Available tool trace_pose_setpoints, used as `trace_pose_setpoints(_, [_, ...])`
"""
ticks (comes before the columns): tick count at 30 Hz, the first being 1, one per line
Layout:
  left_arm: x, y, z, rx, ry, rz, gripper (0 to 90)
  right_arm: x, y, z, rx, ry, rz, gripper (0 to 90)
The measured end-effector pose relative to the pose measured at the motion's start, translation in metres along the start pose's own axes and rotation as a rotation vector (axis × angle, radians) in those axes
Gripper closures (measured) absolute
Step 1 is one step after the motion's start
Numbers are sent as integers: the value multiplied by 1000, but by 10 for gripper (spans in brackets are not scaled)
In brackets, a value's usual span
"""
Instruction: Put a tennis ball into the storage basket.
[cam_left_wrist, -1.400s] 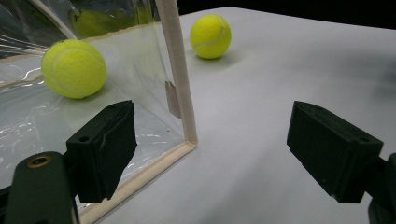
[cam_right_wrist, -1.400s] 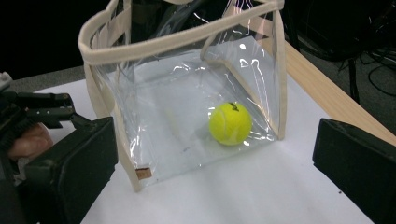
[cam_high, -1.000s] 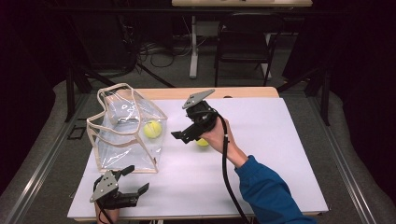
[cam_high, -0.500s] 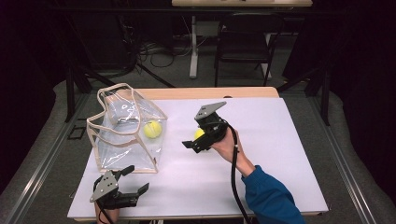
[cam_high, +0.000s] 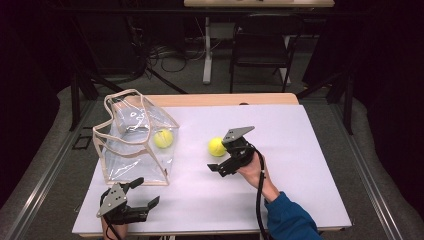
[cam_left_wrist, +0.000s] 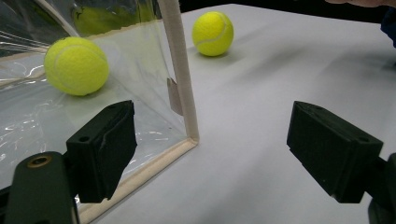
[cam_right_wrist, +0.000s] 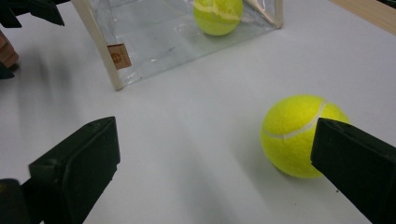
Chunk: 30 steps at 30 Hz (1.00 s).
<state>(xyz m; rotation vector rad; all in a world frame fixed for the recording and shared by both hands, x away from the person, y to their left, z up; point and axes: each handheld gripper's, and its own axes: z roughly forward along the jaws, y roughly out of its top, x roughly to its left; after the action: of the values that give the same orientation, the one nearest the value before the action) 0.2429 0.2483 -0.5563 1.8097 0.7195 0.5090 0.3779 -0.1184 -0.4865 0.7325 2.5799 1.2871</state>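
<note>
My right claw (cam_high: 223, 167) gaped wide beside the loose ball (cam_high: 216, 146); a clumsy nudge could have rolled it off the surface (cam_high: 300, 165).

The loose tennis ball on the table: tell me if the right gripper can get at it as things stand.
Probably yes. The right gripper is open, and the loose tennis ball lies on bare table just ahead beside one jaw, with nothing between them.

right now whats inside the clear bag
One yellow tennis ball lies inside the clear bag, low by its right wall. Through the plastic nothing else shows, though glare and creases blur the far corners. A second tennis ball lies outside on the table.
</note>
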Motion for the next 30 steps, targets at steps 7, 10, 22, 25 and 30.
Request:
trace_pose_setpoints(7, [0, 0, -1, -3, -2, 5, 162, -2, -15, 0, 25, -19, 3, 10])
trace_pose_setpoints(10, [-1, 1, 0, 0, 0, 10, 162, 0, -19, 1, 46, -26, -7, 6])
trace_pose_setpoints(22, [-3, 2, 0, 1, -2, 16, 162, -4, -28, 5, 83, -56, -1, 1])
trace_pose_setpoints(25, [-2, 1, 1, 2, -4, 14, 162, -5, -28, 4, 86, -77, -2, 0])
trace_pose_setpoints(30, [-1, 0, 0, 6, -2, 13, 163, -10, -26, 2, 87, -97, 6, 0])
